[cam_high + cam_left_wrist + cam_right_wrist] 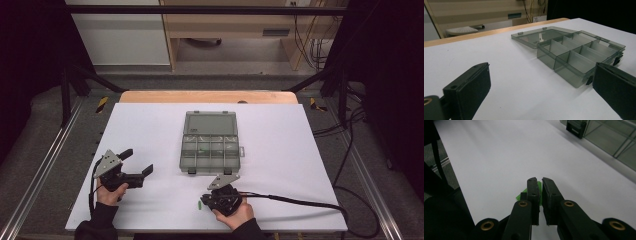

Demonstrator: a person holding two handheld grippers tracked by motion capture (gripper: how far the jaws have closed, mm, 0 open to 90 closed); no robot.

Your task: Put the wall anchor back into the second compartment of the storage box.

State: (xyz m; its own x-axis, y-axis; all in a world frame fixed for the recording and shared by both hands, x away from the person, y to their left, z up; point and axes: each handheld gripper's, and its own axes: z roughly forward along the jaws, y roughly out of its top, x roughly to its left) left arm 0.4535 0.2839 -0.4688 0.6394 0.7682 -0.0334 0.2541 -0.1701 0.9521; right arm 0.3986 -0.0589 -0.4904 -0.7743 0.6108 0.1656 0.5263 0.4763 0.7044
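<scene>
The right claw (539, 182) is clenched low on the white desk (150, 125), near its front edge, and a small green piece (520, 195) lies at its tips. The green shows beside and behind the jaws, so I cannot tell if it is really pinched between them. This is the main risk: the piece looks thin and flat, and it may slip out or stay on the desk when the hand lifts. The left claw (137, 162) is released and holds nothing. The open clear box (210, 142) waits well apart, and its compartments are small, so a drop could miss.
</scene>
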